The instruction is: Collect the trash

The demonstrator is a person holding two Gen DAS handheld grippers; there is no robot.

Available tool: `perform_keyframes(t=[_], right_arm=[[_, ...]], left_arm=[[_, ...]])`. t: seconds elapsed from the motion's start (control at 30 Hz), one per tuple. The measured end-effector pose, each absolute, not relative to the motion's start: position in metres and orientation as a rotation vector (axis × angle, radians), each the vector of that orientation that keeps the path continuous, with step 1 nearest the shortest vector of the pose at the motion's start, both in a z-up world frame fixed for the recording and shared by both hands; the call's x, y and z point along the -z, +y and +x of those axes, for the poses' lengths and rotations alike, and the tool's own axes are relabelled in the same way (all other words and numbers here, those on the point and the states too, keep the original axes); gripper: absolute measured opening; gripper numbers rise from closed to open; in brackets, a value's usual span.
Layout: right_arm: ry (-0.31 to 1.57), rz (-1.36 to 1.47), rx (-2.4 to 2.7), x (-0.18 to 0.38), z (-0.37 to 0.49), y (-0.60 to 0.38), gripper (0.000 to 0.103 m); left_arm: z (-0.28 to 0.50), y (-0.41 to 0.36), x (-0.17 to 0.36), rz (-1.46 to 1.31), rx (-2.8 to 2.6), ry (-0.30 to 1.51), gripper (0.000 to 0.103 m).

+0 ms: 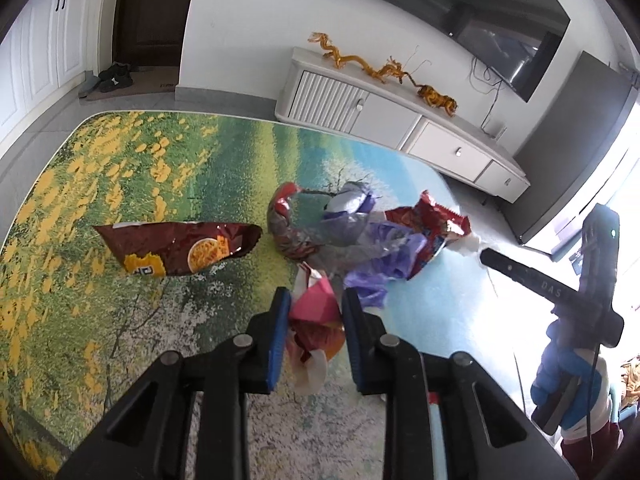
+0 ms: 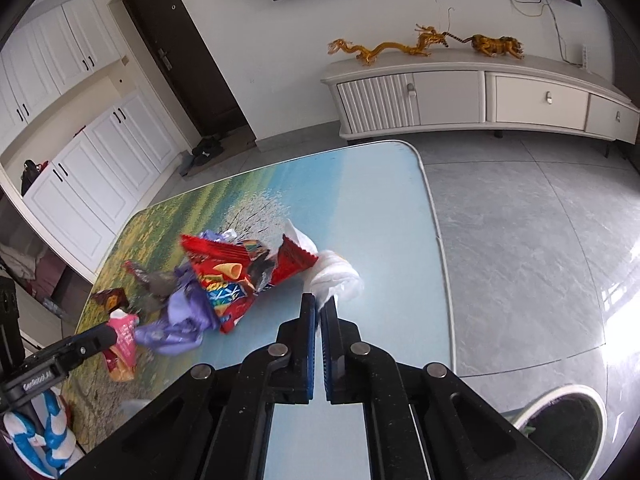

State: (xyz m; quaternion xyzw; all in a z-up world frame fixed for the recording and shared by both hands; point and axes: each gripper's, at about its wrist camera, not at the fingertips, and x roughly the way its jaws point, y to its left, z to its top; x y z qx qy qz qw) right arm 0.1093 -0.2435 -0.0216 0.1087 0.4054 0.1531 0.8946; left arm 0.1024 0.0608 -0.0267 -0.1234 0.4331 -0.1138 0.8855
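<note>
A heap of wrappers lies on the printed table (image 1: 120,168): a red snack bag (image 1: 428,224), crumpled purple plastic (image 1: 380,252) and a grey-red foil bag (image 1: 288,228). A brown chip bag (image 1: 180,248) lies apart to the left. My left gripper (image 1: 314,300) is shut on a pink and red wrapper (image 1: 314,312) just short of the heap. My right gripper (image 2: 319,304) is shut on a white crumpled tissue (image 2: 336,276) at the heap's right edge, beside the red snack bag (image 2: 224,264). The left gripper also shows in the right wrist view (image 2: 100,334) with the pink wrapper (image 2: 122,336).
A white TV cabinet (image 1: 400,120) with golden dragon figures (image 1: 384,68) stands behind the table. The table's rounded right edge (image 2: 436,232) borders a grey tiled floor (image 2: 520,240). White cupboards (image 2: 100,168) and a dark door (image 2: 188,48) are at the left.
</note>
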Motion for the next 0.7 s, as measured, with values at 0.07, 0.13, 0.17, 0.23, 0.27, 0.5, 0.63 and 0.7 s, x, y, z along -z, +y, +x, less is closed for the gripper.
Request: perform_keyframes(t=[0.07, 0.13, 0.17, 0.23, 0.27, 0.5, 0.63, 0.7], right_arm=[[0.832, 0.227, -0.318, 0.017, 0.099, -0.243, 0.003], [0.821, 0.231, -0.32, 0.011, 0.088, -0.244, 0.003], [0.815, 0.231, -0.322, 0.009, 0.083, -0.244, 0.003], [0.804, 0.23, -0.326, 0.003, 0.072, -0.243, 0.003], [0.799, 0.23, -0.329, 0.0, 0.066, -0.242, 0.003], [0.77, 0.24, -0.346, -0.017, 0.036, -0.243, 0.003], [0.756, 0.243, -0.351, -0.023, 0.026, -0.243, 0.003], [0.749, 0.243, -0.355, -0.025, 0.02, -0.244, 0.003]], left_arm=[[0.095, 0.061, 0.022, -0.255, 0.243, 0.889, 0.024], [0.088, 0.061, 0.017, -0.252, 0.248, 0.877, 0.021], [0.085, 0.061, 0.015, -0.252, 0.252, 0.873, 0.017], [0.078, 0.062, 0.011, -0.255, 0.256, 0.865, 0.007], [0.074, 0.063, 0.009, -0.254, 0.254, 0.859, 0.007], [0.053, 0.069, -0.001, -0.262, 0.245, 0.837, 0.001], [0.046, 0.074, -0.002, -0.266, 0.241, 0.833, 0.001], [0.044, 0.079, -0.002, -0.277, 0.238, 0.831, 0.001]])
